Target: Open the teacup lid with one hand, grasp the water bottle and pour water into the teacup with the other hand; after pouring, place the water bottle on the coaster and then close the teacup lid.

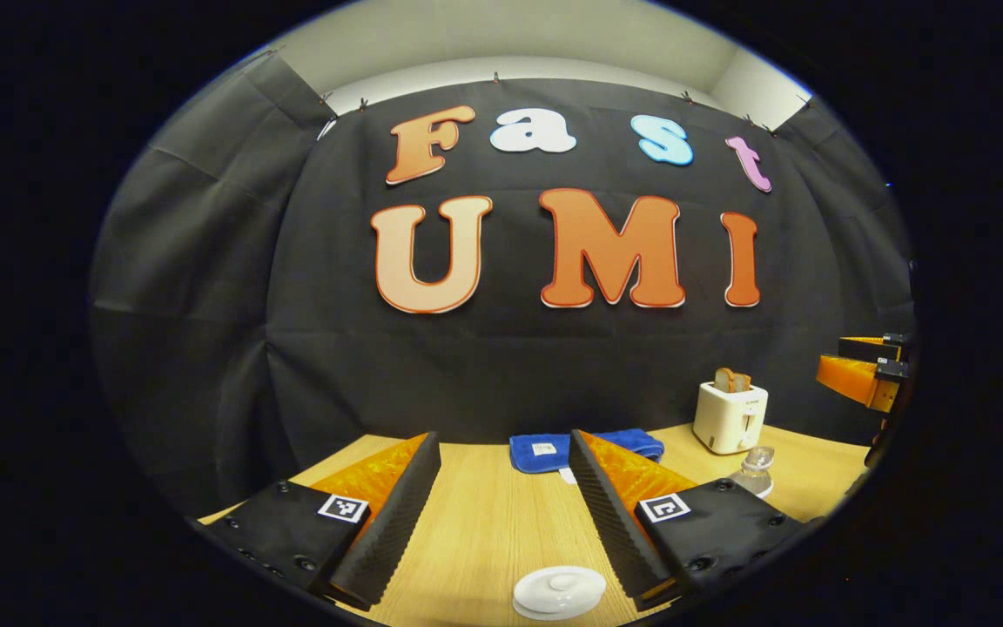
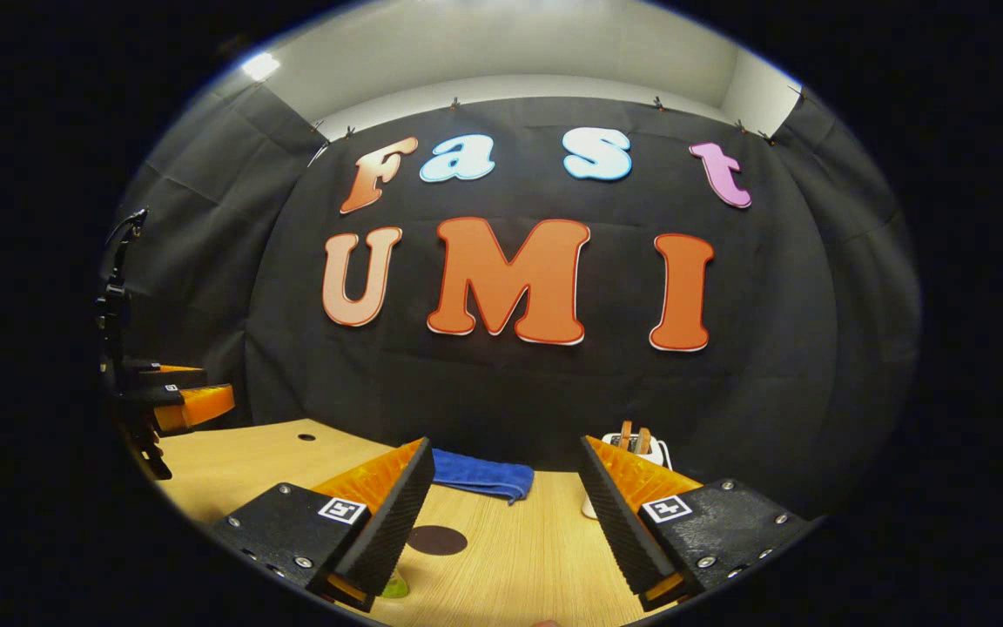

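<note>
Black cloth hangs as the booth's back wall across the middle of both views, with a pale ceiling strip along the top and a wooden table (image 1: 484, 522) filling the lower part of each frame.

Through the left gripper view we see our left gripper (image 1: 504, 475) at the bottom of the frame, its jaws spread wide with nothing between them. Just below that gap, at the bottom centre, the white teacup lid (image 1: 560, 591) sits on its cup, touching neither finger. A folded blue towel (image 1: 545, 451) lies at the table's far edge, mid-frame, and to the right of it a white toaster (image 1: 730, 416) holds slices of bread. Just below the toaster, a small clear glass object (image 1: 755, 470) stands on the wood; we cannot tell what it is. At the right edge of the frame the other gripper shows above the table.

Through the right gripper view our right gripper (image 2: 506, 477) is at the bottom, likewise wide apart and empty. Between its fingers, low and left of centre, a dark round coaster (image 2: 437, 540) lies flat on the wood. The towel sits behind it, and the toaster peeks over the right-hand finger. A small green thing (image 2: 395, 588) shows under the left-hand finger at the bottom; we cannot tell what it is.
</note>
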A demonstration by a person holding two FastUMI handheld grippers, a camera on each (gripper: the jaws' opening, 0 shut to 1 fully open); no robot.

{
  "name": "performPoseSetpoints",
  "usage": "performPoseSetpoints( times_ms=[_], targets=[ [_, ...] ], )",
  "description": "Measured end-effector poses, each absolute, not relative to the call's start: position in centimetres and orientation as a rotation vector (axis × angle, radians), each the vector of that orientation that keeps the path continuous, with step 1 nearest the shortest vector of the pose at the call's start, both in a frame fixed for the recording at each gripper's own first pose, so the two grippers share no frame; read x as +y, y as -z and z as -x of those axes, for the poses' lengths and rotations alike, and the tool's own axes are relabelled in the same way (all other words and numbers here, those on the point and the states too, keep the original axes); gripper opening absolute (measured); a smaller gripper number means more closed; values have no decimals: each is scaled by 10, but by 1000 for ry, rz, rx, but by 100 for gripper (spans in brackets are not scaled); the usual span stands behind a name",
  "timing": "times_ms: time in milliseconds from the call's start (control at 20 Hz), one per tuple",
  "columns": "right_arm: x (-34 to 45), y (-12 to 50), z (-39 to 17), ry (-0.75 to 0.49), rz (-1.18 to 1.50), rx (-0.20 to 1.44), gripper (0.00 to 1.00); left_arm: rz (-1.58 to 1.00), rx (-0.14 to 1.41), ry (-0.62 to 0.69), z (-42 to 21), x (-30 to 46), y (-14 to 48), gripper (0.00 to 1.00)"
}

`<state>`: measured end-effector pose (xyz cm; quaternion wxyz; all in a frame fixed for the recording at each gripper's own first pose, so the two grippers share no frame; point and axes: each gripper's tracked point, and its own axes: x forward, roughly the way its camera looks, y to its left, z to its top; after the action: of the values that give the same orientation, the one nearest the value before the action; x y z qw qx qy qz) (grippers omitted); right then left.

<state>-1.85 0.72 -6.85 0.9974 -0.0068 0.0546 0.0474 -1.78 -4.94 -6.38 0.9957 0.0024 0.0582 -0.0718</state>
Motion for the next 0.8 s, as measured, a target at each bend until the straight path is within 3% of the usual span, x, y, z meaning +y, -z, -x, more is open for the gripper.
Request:
performPoseSetpoints(
  times_ms=[700, 800],
  targets=[
    [76, 155, 65, -367, 1, 267, 99, -67, 342, 261, 43, -83, 175, 97],
    [86, 163, 67, -393, 6, 283, 99, -72, 380, 272, 44, -85, 191, 93]
  ],
)
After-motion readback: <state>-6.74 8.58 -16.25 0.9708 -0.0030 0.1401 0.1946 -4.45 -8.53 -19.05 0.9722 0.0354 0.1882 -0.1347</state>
